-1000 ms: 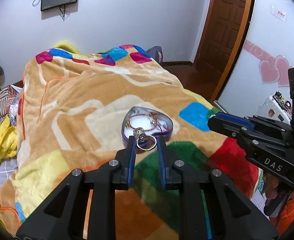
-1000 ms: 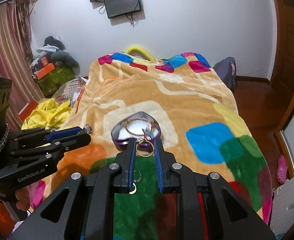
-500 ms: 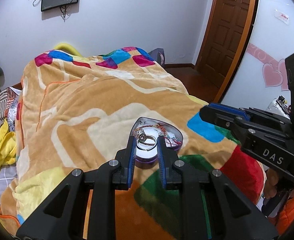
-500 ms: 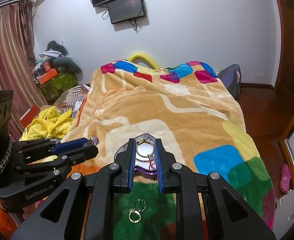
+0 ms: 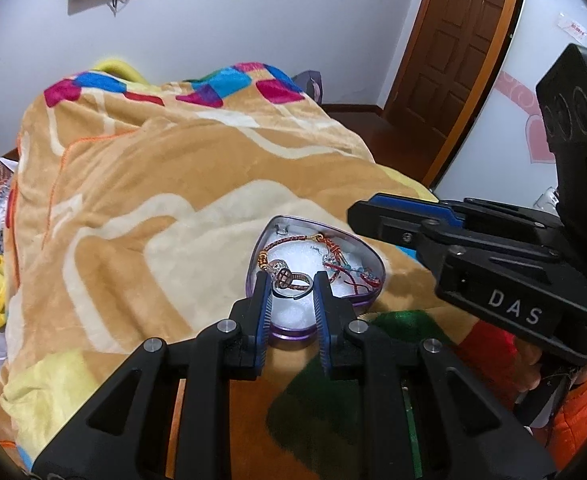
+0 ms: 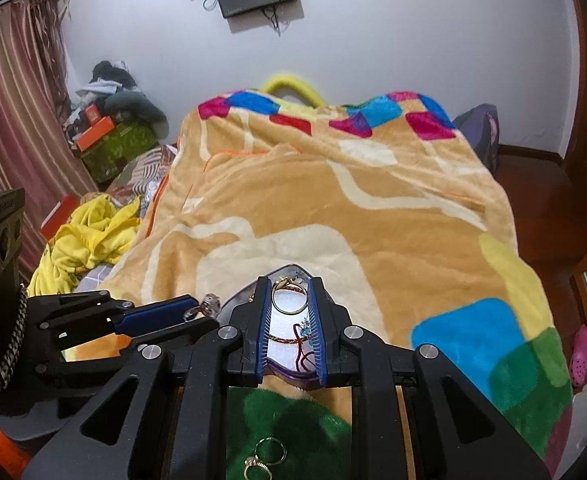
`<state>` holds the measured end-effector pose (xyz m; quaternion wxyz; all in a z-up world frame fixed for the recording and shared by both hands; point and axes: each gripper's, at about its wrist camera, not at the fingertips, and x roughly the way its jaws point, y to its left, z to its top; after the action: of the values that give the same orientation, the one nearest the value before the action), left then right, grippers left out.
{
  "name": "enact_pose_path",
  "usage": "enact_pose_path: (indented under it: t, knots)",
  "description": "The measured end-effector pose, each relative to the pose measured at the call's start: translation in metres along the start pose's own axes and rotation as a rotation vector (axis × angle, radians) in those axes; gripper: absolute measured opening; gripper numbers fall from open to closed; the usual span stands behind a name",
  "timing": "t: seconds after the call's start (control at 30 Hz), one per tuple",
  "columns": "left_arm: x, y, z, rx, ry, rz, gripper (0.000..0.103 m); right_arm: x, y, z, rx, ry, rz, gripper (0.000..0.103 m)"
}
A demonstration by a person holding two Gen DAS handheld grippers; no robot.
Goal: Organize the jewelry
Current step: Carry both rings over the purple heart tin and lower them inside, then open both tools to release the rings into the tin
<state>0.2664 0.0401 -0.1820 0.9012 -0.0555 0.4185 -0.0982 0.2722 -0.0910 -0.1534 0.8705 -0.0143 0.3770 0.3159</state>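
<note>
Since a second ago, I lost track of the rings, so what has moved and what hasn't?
Both tools advanced until they hang over the heart-shaped box. The left tool carried its silver beaded ring from short of the rim to above the white lining; the right tool brought its gold ring likewise. Neither ring was released. The bracelets inside the box and two gold rings on the blanket's green patch stayed put.

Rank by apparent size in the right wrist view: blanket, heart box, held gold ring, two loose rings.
1. blanket
2. heart box, partly hidden by the right gripper
3. gold ring
Loose rings: each looks about the gold ring's size, but they lie nearer the camera, so unranked.
</note>
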Motion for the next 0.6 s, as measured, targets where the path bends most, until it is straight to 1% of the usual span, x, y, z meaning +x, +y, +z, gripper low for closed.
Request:
enact_pose_path:
  t: [0.23,0.47,0.6]
  knots:
    - [0.015,0.002,0.001,0.0,0.028,-0.013,0.02,0.016,-0.003,0.002,-0.013,0.061,0.009,0.017]
    - [0.018,0.002,-0.001,0.007,0.05,-0.017,0.02,0.025,-0.005,0.002,-0.022,0.102,0.017,0.017]
    - [0.014,0.003,0.0,0.004,0.04,-0.011,0.02,0.025,-0.008,0.003,-0.005,0.121,0.026,0.017]
